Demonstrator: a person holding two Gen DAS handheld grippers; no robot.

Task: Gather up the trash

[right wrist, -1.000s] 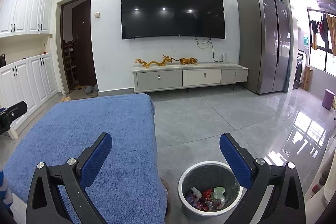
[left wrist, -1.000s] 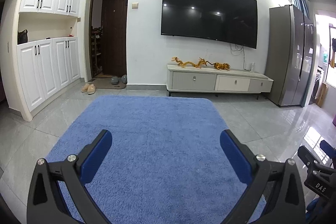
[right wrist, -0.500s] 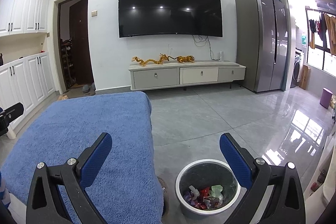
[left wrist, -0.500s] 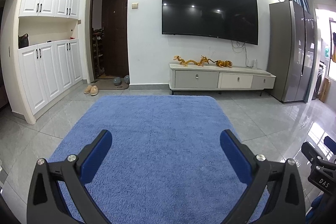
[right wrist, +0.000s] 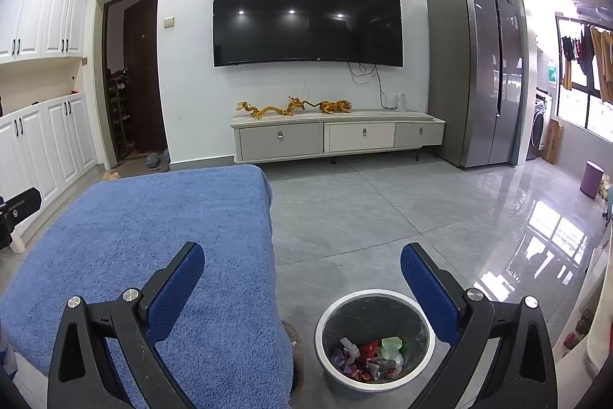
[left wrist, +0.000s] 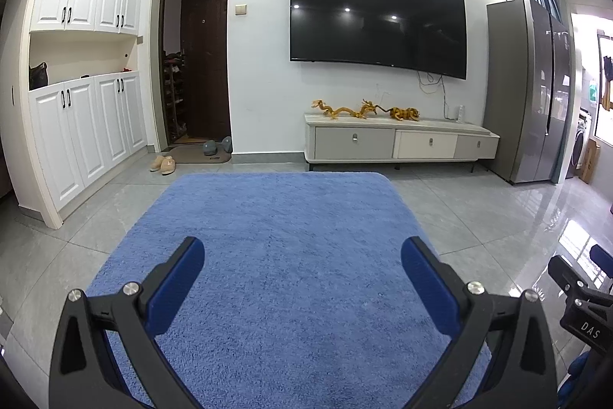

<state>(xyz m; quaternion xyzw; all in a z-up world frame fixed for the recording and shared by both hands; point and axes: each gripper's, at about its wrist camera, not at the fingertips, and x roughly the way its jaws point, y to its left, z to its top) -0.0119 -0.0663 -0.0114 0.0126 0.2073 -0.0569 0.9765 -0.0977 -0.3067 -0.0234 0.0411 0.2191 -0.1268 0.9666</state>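
One bin [right wrist: 375, 334] held crumpled wrappers [right wrist: 367, 357] (too jumbled to count); both tongs, left [left wrist: 302, 275] and right [right wrist: 302, 275], gaped empty above one blue-covered bench [right wrist: 153, 217].

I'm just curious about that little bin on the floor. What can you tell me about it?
The bin is round, with a pale rim and dark grey inner wall. It stands upright and uncovered on the grey tiled floor, just right of the blue cloth. Crumpled wrappers in red, green, purple and white cover its bottom. The open right tool hangs above without touching it.
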